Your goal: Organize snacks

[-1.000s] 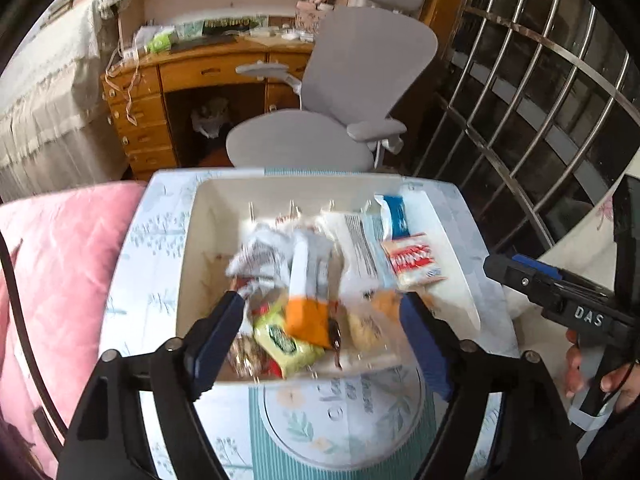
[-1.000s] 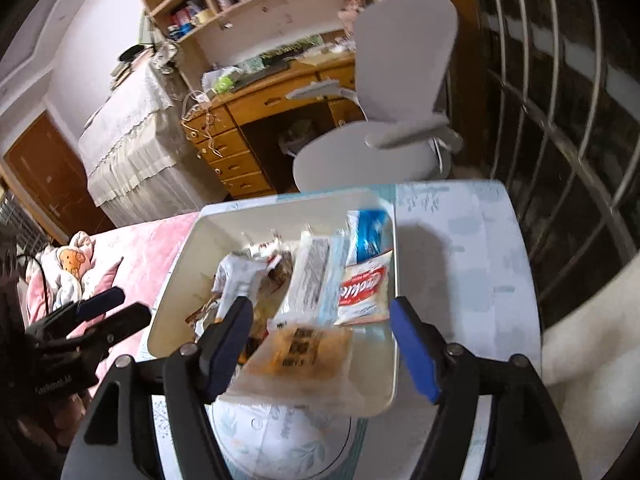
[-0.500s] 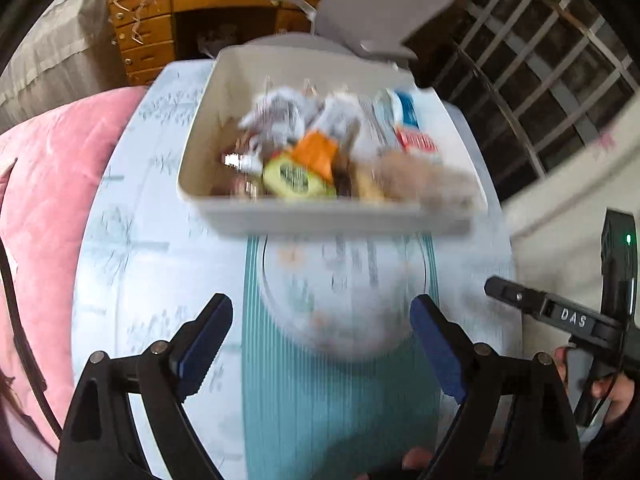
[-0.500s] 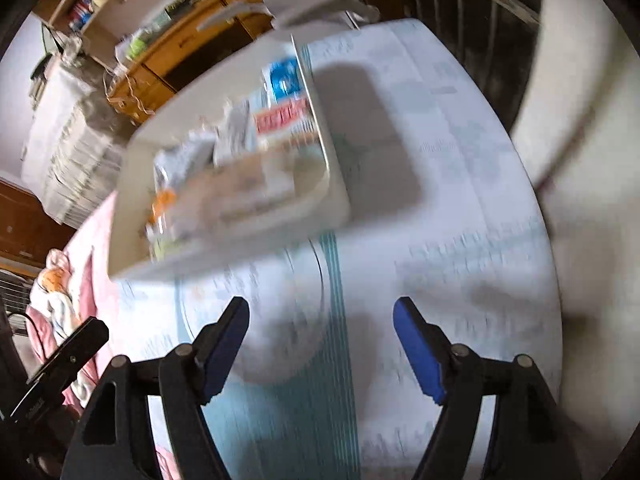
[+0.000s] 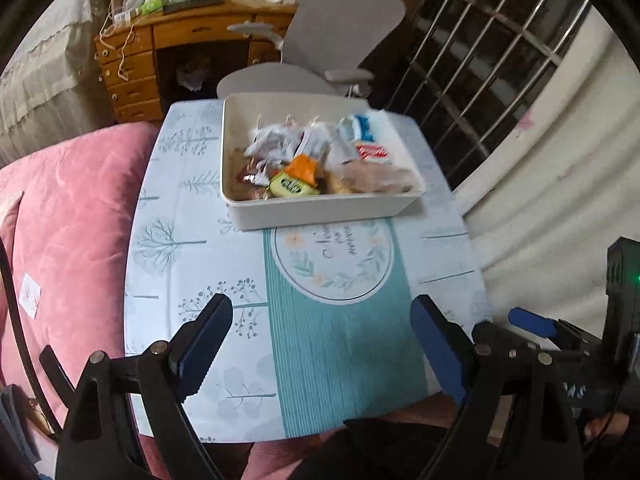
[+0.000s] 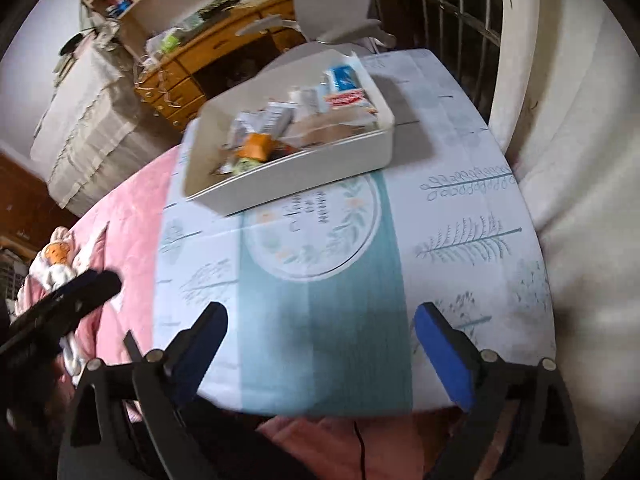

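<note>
The snacks (image 5: 316, 162) lie heaped in a white bin (image 5: 320, 210) at the far end of the bench (image 5: 180, 240): silvery wrappers, an orange packet (image 5: 304, 168), a yellow-green one (image 5: 290, 188), a red-and-white pack (image 5: 372, 152) and a blue one at the far right. The bin's near wall sits just past a round floral print on the bench's teal strip. Near the bench's front edge, well apart from the bin, the left gripper (image 5: 322, 344) has its fingers spread wide with nothing between them. The right gripper (image 6: 320, 344) is likewise empty, its fingers opening wider. A pink quilt (image 5: 68, 220) lies left of the bench; a grey chair (image 5: 320, 40) stands beyond it.
</note>
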The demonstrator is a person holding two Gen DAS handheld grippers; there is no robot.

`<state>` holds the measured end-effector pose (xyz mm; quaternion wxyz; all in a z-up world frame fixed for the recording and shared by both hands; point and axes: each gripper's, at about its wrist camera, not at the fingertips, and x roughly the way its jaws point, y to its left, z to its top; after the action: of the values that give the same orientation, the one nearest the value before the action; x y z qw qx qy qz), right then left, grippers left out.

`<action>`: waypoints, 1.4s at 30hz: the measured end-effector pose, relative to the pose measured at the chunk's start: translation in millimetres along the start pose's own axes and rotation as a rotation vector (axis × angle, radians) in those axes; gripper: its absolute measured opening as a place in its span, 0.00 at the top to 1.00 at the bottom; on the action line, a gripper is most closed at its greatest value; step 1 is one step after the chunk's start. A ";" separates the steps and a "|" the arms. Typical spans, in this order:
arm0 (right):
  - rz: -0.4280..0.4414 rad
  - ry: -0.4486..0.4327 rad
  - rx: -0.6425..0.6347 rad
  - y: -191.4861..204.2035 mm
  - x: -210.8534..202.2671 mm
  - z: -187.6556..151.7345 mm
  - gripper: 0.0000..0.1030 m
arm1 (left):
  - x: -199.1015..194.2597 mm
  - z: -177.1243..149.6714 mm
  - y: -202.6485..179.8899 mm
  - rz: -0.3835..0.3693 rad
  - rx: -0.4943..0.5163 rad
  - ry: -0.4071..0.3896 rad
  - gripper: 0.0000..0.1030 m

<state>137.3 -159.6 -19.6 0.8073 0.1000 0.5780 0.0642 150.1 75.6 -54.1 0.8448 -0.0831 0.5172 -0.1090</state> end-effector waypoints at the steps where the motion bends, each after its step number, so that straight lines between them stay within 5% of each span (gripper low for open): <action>1: -0.008 -0.007 -0.009 4.2 -8.8 -1.1 0.06 | -7.1 -1.0 -3.7 0.005 0.008 -0.011 0.13; 7: -0.066 -0.042 -0.076 23.3 -50.8 -7.2 0.05 | -42.4 -5.8 -35.8 0.057 0.055 -0.078 0.01; 13: -0.090 -0.105 -0.088 19.1 -78.5 -23.9 0.04 | -59.2 -21.5 -56.3 0.131 0.045 -0.120 0.01; 25: -0.092 -0.195 -0.060 6.0 -90.3 -39.2 0.01 | -65.6 -40.7 -59.4 0.226 -0.005 -0.159 0.01; 42: -0.069 -0.176 -0.083 7.9 -81.1 -27.6 0.01 | -55.9 -33.9 -58.2 0.279 -0.002 -0.139 0.01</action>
<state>85.0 -167.2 48.3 0.8601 0.0516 0.5048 0.0513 89.5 33.7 -6.8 0.8853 -0.0187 0.4643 0.0161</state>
